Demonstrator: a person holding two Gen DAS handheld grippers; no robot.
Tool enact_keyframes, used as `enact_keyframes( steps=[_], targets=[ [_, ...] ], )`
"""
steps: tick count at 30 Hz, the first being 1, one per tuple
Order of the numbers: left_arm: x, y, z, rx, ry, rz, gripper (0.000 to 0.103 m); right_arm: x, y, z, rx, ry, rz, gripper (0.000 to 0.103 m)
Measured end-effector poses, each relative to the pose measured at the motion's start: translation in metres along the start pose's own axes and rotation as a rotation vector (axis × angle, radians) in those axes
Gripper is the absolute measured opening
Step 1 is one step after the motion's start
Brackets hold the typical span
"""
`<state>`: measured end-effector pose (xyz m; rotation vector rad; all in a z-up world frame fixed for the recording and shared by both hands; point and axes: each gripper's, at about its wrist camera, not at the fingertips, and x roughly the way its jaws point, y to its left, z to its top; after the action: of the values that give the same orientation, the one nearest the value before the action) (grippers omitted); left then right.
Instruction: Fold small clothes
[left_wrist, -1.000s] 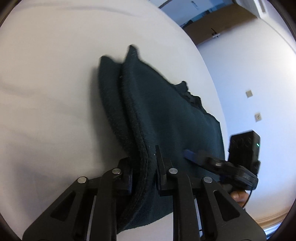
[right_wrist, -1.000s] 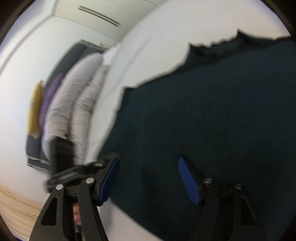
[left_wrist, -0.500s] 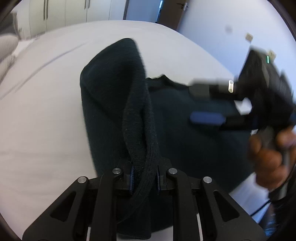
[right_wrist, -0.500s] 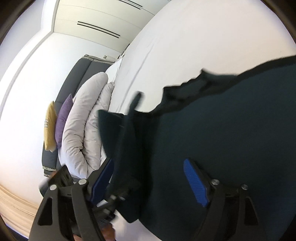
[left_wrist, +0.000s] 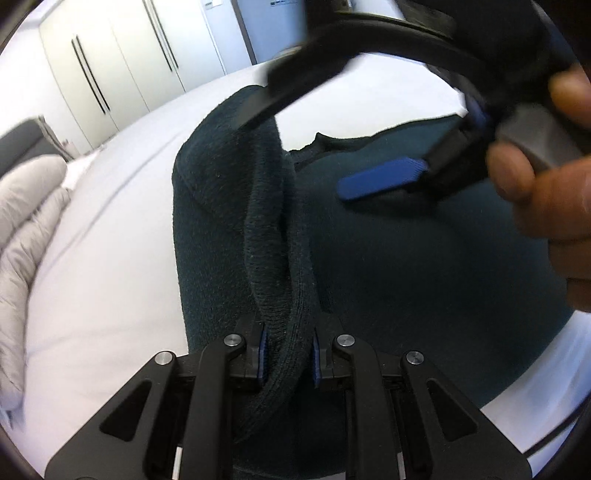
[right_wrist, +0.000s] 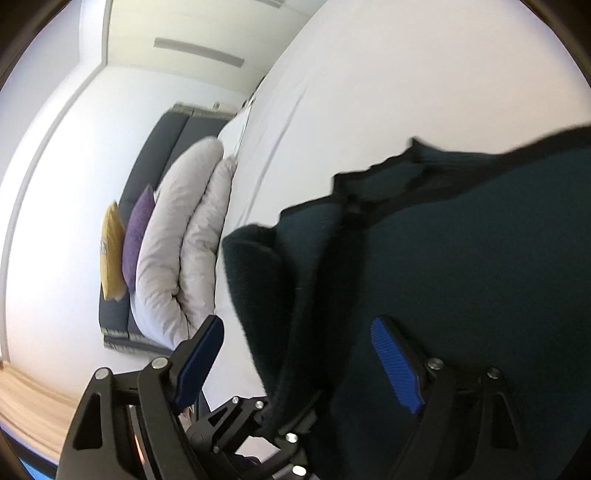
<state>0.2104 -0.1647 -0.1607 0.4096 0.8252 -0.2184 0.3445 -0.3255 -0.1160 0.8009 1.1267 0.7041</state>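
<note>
Bright, even daylight; heavy fisheye bending and dark corners; the near right gripper (left_wrist: 369, 129) smears with blur.

Your dark teal garment (left_wrist: 406, 266) is a matt, fuzzy fleece-like cloth, its clamped hem (left_wrist: 284, 295) finely ribbed; your left gripper (left_wrist: 287, 354) shows matt black plastic links with bright metal pins; your right gripper (right_wrist: 295, 354) carries blue, finely ridged pads (right_wrist: 397, 365) on matt black plastic; the bed sheet (right_wrist: 369, 92) is smooth white cloth; the duvet (right_wrist: 173, 258) is pale, creased fabric; the wardrobe doors (left_wrist: 110, 66) look smooth and satin; the floor (right_wrist: 26, 413) looks like wood.
</note>
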Motion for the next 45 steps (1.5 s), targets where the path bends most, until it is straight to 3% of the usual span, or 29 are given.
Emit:
enact_keyframes(
  steps=[2,4,6,10,22,38,43,45],
  targets=[
    [0.001,-0.010,0.002,0.015,-0.003,0.017,0.016,0.010,0.010,0.001,-0.040,0.033,-0.021,0.073],
    [-0.001,-0.013,-0.001,0.033,-0.007,0.032,0.016,0.019,0.014,0.001,-0.061,0.061,-0.036,0.053],
    [0.000,-0.028,0.004,0.043,-0.005,0.043,0.016,0.027,0.016,0.002,-0.087,0.086,-0.090,0.044],
    [0.003,-0.038,0.010,0.050,-0.004,0.051,0.016,0.027,0.016,-0.001,-0.127,0.068,-0.156,0.016],
    [-0.003,-0.079,0.029,0.133,-0.004,0.008,0.016,-0.014,0.011,-0.009,-0.223,-0.014,-0.257,0.013],
    [-0.019,-0.214,0.082,0.233,-0.016,-0.154,0.016,-0.145,-0.068,-0.001,-0.194,-0.085,-0.343,0.012],
    [-0.018,-0.227,0.086,0.234,-0.005,-0.163,0.016,-0.159,-0.082,-0.002,-0.188,-0.090,-0.356,0.012],
    [-0.014,-0.216,0.086,0.228,0.001,-0.167,0.016,-0.161,-0.086,-0.002,-0.189,-0.086,-0.365,0.012]
  ],
)
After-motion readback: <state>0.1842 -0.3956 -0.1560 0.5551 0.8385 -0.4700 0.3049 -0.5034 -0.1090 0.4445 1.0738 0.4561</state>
